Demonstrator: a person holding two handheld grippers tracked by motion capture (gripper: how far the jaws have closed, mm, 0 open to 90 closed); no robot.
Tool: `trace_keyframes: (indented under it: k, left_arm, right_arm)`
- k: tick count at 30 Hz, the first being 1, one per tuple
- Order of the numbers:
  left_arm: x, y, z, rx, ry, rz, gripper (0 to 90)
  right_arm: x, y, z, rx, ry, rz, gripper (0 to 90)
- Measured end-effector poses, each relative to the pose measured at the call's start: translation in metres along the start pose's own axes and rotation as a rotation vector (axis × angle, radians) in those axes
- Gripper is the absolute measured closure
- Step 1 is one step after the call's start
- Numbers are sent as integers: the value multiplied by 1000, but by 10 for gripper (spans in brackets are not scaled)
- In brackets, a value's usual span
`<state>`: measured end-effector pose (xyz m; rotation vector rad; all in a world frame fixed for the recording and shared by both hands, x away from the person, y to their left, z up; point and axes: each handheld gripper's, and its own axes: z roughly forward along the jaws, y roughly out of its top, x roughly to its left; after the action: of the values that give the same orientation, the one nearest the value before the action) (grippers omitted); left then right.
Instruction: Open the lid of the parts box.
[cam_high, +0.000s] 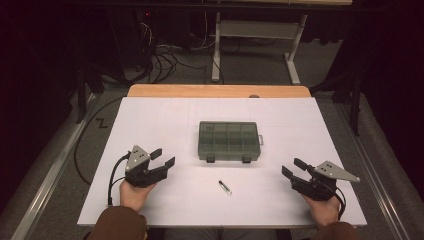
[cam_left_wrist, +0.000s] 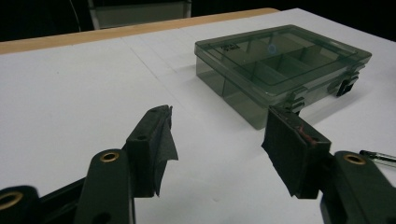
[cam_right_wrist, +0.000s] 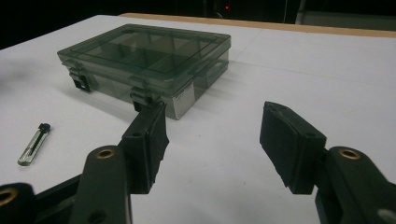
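A smoky green plastic compartment box (cam_high: 229, 141) lies shut in the middle of the white table, its two latches facing me; it also appears ahead of the jaws as the box (cam_left_wrist: 280, 65) and the box (cam_right_wrist: 144, 60). A small clear pen-like tool with a black tip (cam_high: 225, 187) lies in front of it, seen too as the tool (cam_right_wrist: 33, 144) and the tool (cam_left_wrist: 379, 157). My left gripper (cam_high: 163, 158) rests at the table's left, open with nothing between its jaws. My right gripper (cam_high: 294, 167) rests at the right, open and empty as well.
The white table top (cam_high: 150, 120) has a wooden strip (cam_high: 215, 90) along its far edge. Beyond it stand a white desk frame (cam_high: 260, 30) and loose cables (cam_high: 165, 60) on the grey floor. Metal rails run along both sides of the table.
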<state>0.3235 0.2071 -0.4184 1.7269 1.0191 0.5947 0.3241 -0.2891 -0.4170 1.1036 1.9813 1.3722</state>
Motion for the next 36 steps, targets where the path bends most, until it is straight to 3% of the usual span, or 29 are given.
trace_keyframes:
  k: [1,3,13,14,20,36]
  left_arm:
    - [-3,1,2,2,5,23,416]
    - [-4,1,3,4,-2,27,417]
    - [-7,2,8,10,-19,32,417]
    - [-7,2,9,4,-33,14,416]
    - [-8,3,12,5,-41,8,416]
    - [-14,6,24,26,-55,41,413]
  right_arm:
    - [0,0,1,0,1,-3,424]
    - [1,1,2,1,2,-6,428]
    - [1,2,5,-11,0,-12,428]
    - [1,2,5,-11,1,-11,428]
    - [1,3,7,-11,5,-9,432]
    - [3,5,17,-8,14,-15,434]
